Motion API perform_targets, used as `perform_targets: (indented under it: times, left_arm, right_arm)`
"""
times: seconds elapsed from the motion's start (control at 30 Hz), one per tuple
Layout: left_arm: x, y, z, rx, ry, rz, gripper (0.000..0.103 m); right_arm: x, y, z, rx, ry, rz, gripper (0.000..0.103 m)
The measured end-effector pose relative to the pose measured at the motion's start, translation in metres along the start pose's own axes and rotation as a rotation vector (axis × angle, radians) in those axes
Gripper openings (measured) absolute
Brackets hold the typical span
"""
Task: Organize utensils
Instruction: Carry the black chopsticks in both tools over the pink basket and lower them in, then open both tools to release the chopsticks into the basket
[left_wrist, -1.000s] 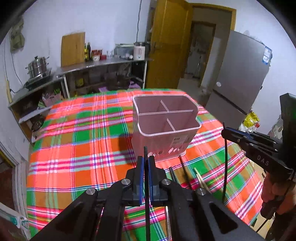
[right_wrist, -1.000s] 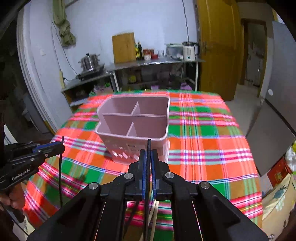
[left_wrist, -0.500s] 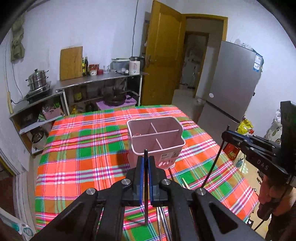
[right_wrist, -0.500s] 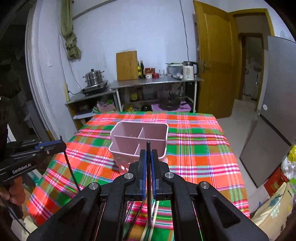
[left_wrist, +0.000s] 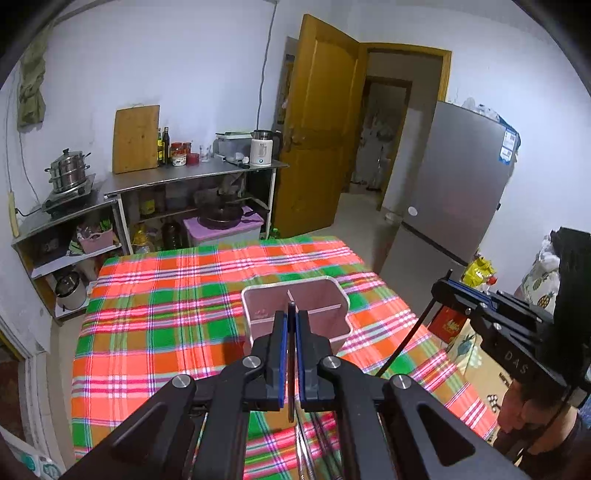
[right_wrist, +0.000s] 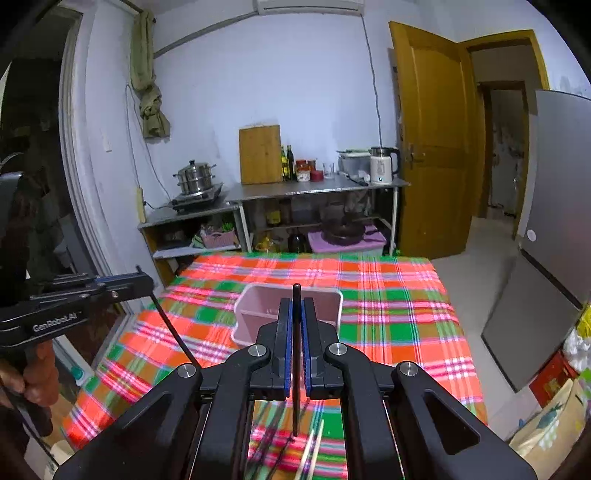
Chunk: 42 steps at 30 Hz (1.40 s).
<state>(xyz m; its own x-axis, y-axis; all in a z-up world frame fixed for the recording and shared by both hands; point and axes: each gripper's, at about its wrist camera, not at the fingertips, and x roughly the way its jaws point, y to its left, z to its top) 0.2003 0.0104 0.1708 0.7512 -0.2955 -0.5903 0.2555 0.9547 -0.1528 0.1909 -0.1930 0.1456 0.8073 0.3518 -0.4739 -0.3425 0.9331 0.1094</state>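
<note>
Chopsticks are the thing in play, and each gripper pinches one. The left gripper (left_wrist: 291, 325) has its blue pads pressed onto a thin dark chopstick (left_wrist: 291, 373) that runs up between them, its top end poking just above the fingertips and its lower end hanging below the jaws over the tablecloth (left_wrist: 155, 332). The right gripper (right_wrist: 296, 317) is likewise clamped on a dark chopstick (right_wrist: 296, 369), held upright, with its tip showing above the pads and its lower end ending above the cloth.

From the right wrist view, the left gripper also shows at the left edge, gripped by a hand (right_wrist: 35, 369), with its chopstick slanting down toward the table. From the left wrist view, the right gripper appears at the right edge, its chopstick angled down and to the left, clear of the cloth.

A pink holder (left_wrist: 295, 314) with inner dividers stands on the plaid cloth, beyond both sets of fingertips and partly hidden by them. Its compartments look empty as far as can be seen. More utensils lie on the cloth below the right gripper: a pale pair of chopsticks (right_wrist: 312, 446) and several dark ones (right_wrist: 269, 439) beside them.

Behind the table are a steel counter (right_wrist: 314, 190), a wooden door (right_wrist: 432, 147) and a grey fridge (left_wrist: 458, 177).
</note>
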Motion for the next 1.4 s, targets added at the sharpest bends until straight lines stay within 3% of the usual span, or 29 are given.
perform_targets:
  times: [0.37, 0.57, 0.8, 1.1, 1.27, 1.4]
  left_arm:
    - [-0.001, 0.012, 0.070, -0.042, -0.075, -0.012, 0.004]
    - [0.015, 0.027, 0.090, -0.065, -0.089, 0.009, 0.004]
    - [0.061, 0.049, 0.078, -0.105, -0.014, 0.016, 0.004]
    - [0.114, 0.069, 0.040, -0.140, 0.093, 0.008, 0.004]
    - [0.123, 0.076, 0.035, -0.150, 0.094, 0.018, 0.005]
    - [0.118, 0.077, 0.036, -0.147, 0.074, 0.025, 0.017]
  right_arm:
    - [0.005, 0.008, 0.055, 0.002, -0.102, 0.020, 0.004]
    - [0.022, 0.010, 0.070, 0.023, -0.124, 0.040, 0.004]
    - [0.058, 0.010, 0.060, 0.042, -0.073, 0.059, 0.004]
    - [0.107, 0.002, 0.026, 0.063, 0.059, 0.066, 0.004]
    - [0.123, -0.003, 0.019, 0.074, 0.104, 0.068, 0.005]
    - [0.127, -0.003, 0.021, 0.073, 0.106, 0.061, 0.007]
